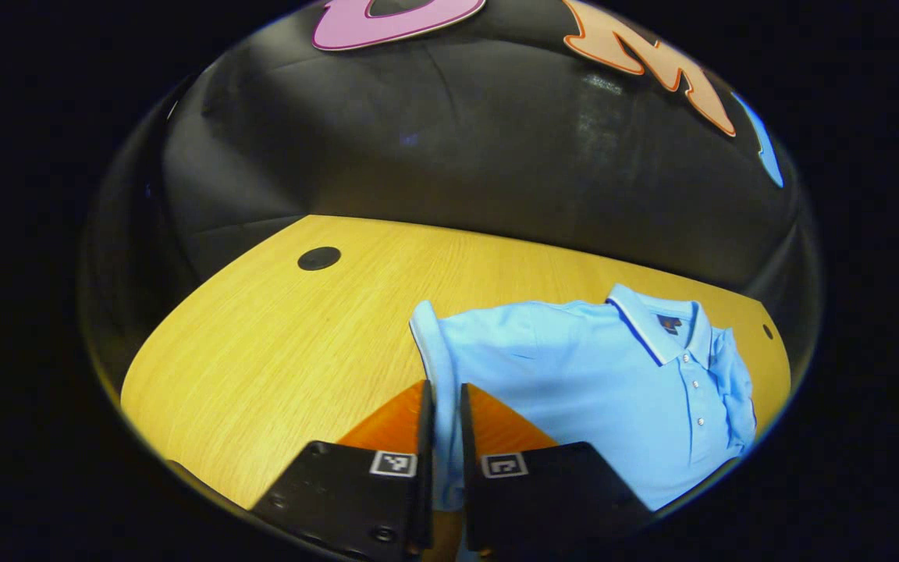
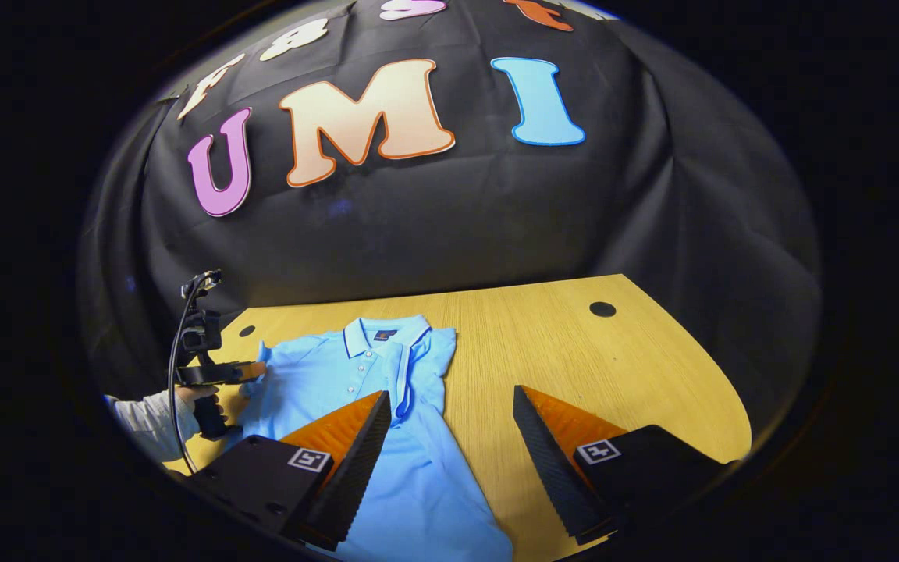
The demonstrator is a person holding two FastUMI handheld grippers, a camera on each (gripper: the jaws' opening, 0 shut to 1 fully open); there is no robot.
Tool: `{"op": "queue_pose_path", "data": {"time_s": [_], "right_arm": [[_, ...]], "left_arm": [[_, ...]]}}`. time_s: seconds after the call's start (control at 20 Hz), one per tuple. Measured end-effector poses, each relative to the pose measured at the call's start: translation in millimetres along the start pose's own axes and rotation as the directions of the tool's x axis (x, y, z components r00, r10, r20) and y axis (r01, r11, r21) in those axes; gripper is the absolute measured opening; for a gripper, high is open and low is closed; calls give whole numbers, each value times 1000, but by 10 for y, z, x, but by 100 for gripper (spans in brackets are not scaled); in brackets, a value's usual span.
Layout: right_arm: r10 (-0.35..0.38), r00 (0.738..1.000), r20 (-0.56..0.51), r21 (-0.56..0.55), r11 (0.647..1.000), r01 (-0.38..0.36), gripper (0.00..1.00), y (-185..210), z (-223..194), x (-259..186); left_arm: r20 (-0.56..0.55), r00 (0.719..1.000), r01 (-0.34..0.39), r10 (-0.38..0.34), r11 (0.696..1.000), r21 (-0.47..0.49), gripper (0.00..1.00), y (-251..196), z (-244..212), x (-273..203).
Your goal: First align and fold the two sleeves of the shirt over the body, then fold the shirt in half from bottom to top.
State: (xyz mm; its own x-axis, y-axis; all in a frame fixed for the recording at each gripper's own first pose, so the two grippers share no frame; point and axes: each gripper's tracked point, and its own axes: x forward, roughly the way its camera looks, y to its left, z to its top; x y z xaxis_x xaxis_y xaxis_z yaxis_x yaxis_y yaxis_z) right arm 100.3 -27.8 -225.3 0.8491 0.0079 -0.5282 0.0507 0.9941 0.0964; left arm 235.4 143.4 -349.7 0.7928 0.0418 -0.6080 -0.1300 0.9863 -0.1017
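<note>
2 grippers work a light blue polo shirt (image 2: 410,468) lying flat on the yellow wooden table (image 2: 613,367). The left gripper (image 1: 444,406) pinches the sleeve edge at 6 o'clock, jaws narrow; a thin grip could slip. The right gripper (image 2: 449,414) hangs wide, empty; its sleeve (image 2: 434,367) at 12 already lies folded.

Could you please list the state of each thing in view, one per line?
Light blue polo shirt: lying flat, front up, collar toward the wall, right sleeve folded over the body.
Left sleeve: pinched and lifted, not yet folded.
Left gripper: jaws shut on the left sleeve.
Right gripper: jaws open, holding nothing, above the shirt.
Wooden table: bearing the shirt.
</note>
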Motion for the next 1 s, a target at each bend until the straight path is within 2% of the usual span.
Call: {"op": "queue_pose_path", "data": {"time_s": [0.1,0.25,0.55,0.75,0.8,0.85,0.9,1.0], "right_arm": [[-8,1000,-1,9,1000,8,94,-43,-11,-49],[-19,1000,9,13,1000,19,94,-115,16,-132],[-18,1000,20,34,999,17,94,-182,44,-252],[-12,1000,19,38,999,11,94,-144,15,-271],[-9,1000,16,40,999,8,98,-126,8,-287],[-8,1000,14,41,999,7,98,-110,-2,-289],[-6,1000,14,41,999,6,94,-92,-14,-279],[-7,1000,11,44,999,6,94,-55,-18,-271]], "left_arm": [[0,1000,-9,9,1000,-16,0,-6,12,6],[6,1000,8,-7,999,-34,0,-138,141,-44],[56,985,159,-162,986,54,0,-941,456,-313],[33,972,224,-231,964,146,0,-1438,349,-376],[24,970,235,-242,957,168,0,-1525,308,-394],[22,968,240,-249,953,187,0,-1598,272,-386],[25,967,243,-253,949,201,0,-1658,240,-387],[20,961,266,-276,941,211,1,-1744,192,-441]]}}
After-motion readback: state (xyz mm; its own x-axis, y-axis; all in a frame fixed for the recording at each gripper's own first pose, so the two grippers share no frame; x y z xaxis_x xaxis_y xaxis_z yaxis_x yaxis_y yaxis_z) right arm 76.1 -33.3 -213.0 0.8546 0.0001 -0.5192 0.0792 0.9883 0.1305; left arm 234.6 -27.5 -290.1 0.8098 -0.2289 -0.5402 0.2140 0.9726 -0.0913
